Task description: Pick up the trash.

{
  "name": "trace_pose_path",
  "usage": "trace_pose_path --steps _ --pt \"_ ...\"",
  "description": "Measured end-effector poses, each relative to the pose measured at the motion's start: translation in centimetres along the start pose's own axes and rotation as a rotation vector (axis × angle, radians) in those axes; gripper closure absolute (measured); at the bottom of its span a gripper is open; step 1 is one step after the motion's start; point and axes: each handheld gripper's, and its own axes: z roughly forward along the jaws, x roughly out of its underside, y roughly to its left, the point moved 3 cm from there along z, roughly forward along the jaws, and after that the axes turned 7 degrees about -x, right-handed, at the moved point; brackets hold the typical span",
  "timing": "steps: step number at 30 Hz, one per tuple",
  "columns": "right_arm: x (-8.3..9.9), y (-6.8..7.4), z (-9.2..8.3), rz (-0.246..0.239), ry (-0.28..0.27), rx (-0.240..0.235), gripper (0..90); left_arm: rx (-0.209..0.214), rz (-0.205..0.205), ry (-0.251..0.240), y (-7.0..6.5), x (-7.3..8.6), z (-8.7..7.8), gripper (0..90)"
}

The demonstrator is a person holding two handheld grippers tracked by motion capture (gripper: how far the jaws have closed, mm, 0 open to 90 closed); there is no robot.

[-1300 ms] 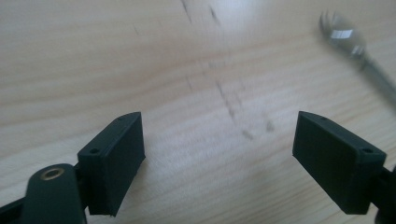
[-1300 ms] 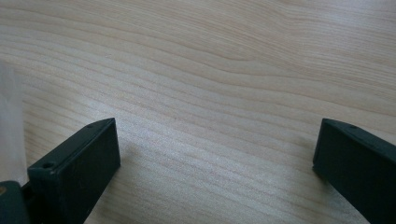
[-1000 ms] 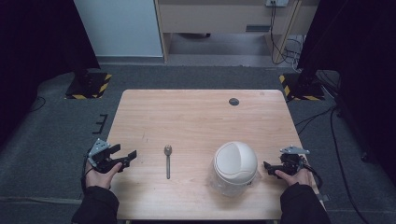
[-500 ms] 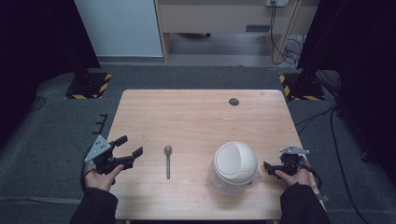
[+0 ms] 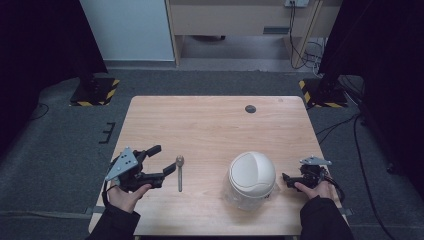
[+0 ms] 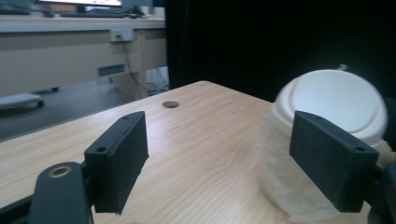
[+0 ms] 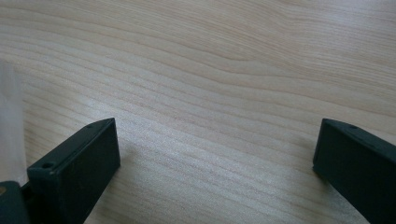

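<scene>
I hold my left gripper (image 5: pixel 161 161) with jaws wide at the lower left, probably to take the spoon (image 5: pixel 180 172) lying just beside it, while my right gripper (image 5: pixel 287 180), also wide, waits near the white lidded container (image 5: pixel 252 175).

The light wooden rectangular desk (image 5: pixel 215 125) carries a small metal spoon (image 5: pixel 179 171) near its front left side. A white round plastic container with a domed lid (image 5: pixel 252 178) stands at the front right. A small dark round disc (image 5: pixel 250 109) sits near the far edge.
</scene>
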Motion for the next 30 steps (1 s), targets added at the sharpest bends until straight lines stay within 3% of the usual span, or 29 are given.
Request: trace_pose_path --steps 2,9,19,30 --pt "0.0 0.0 0.0 0.0 0.0 0.0 0.8 0.023 0.022 0.004 -1.0 -0.2 0.6 18.9" --pt "0.0 0.0 0.0 -0.003 0.0 -0.002 0.8 0.091 0.039 0.02 -4.1 -0.3 3.1 18.9" --pt "0.0 0.0 0.0 -0.004 0.001 -0.005 0.8 0.208 0.078 0.048 -8.9 -0.3 7.8 18.8" --pt "0.0 0.0 0.0 -0.004 0.001 -0.005 0.8 0.278 0.107 0.091 -12.1 0.6 10.6 18.8"
